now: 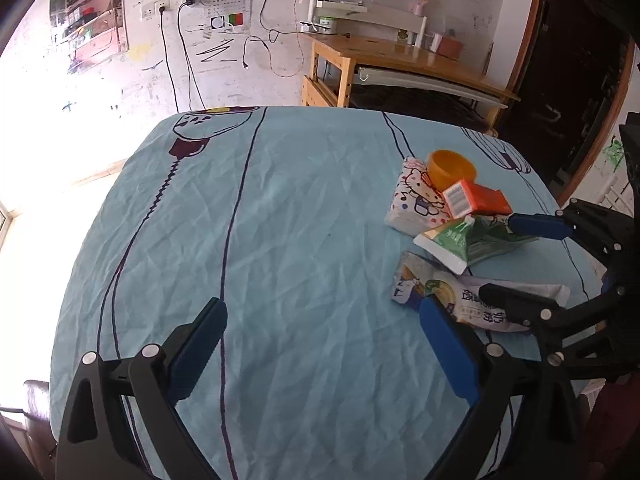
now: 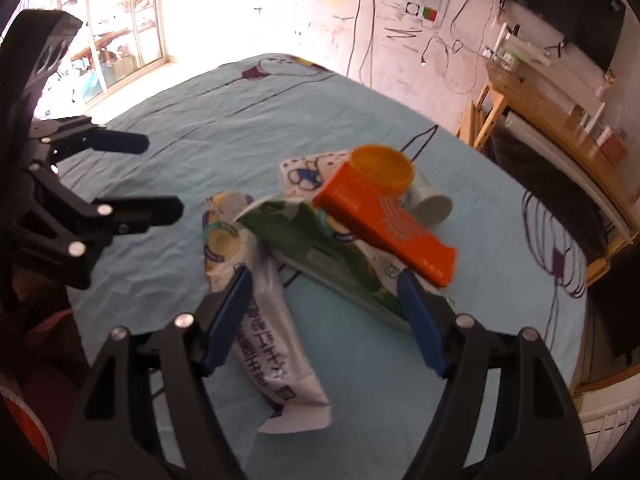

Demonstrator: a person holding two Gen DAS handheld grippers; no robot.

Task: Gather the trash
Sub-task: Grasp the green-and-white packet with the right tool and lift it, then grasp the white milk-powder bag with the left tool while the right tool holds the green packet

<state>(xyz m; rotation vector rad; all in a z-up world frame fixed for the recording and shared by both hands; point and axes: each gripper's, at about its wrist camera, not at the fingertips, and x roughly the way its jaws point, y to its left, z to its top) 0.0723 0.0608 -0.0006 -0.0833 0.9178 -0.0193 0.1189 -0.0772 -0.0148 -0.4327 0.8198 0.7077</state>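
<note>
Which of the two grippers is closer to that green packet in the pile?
Right. The right gripper hangs open just over the green packet, fingers on either side of it. The left gripper is off to the side, over bare cloth.

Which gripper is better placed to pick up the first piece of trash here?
Right. The right gripper sits open over the green pouch and white wrapper; the left gripper is over bare tablecloth.

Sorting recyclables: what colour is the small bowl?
Orange bowl, clearest in the left wrist view.
</note>
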